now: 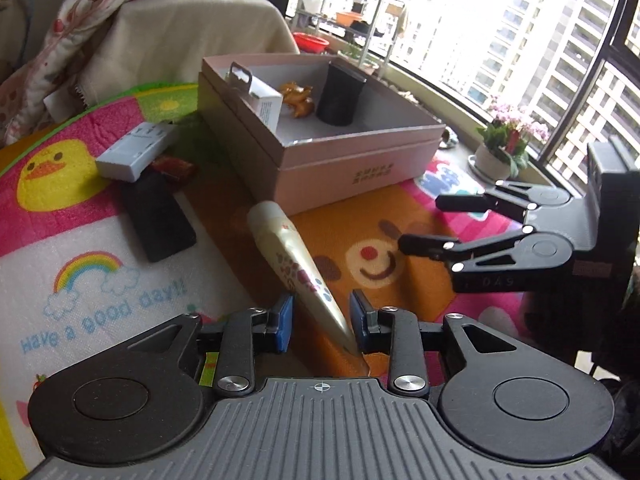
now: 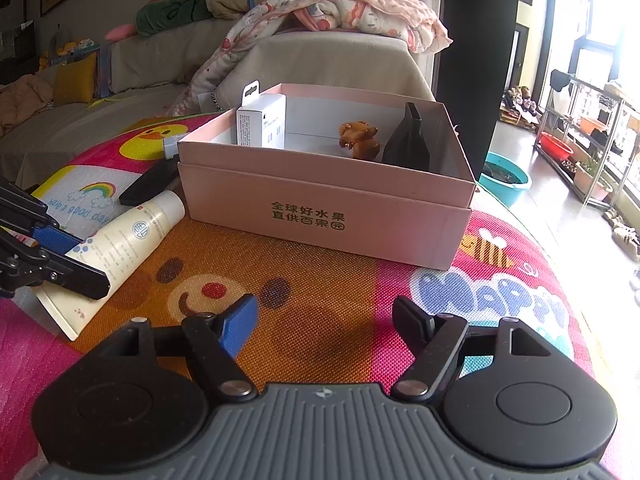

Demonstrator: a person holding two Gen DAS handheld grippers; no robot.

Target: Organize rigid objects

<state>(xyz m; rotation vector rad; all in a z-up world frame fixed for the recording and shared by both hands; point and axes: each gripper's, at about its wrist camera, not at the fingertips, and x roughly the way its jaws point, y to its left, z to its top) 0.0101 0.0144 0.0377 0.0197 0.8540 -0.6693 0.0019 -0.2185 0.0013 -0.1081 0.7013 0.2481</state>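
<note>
the left gripper (image 1: pixel 320 322) is spread a little wider than the flat crimped tail of a cream tube (image 1: pixel 294 264), which sits between its blue pads (image 1: pixel 285 322); neither pad clearly presses it, so nothing is held yet. the tube lies on the play mat (image 1: pixel 100 248), its long axis running straight ahead and slightly left, cap end far, toward the pink box (image 1: pixel 352 160). this gripper is plainly the nearer one, and closing on the tail looks like the next step. the right gripper (image 2: pixel 324 320) hangs wide apart and empty above the mat, with the tube off to its left. left of the tube lie a black flat case (image 1: pixel 158 218) and a white pack (image 1: pixel 136 150). in the box stand a small white carton (image 2: pixel 262 126), a brown figurine (image 2: pixel 360 140) and a black pouch (image 2: pixel 408 144). the box front reads 全球好水果 直供百果园; the mat reads "have a good day!!"; the tube's print is too small to read.
</note>
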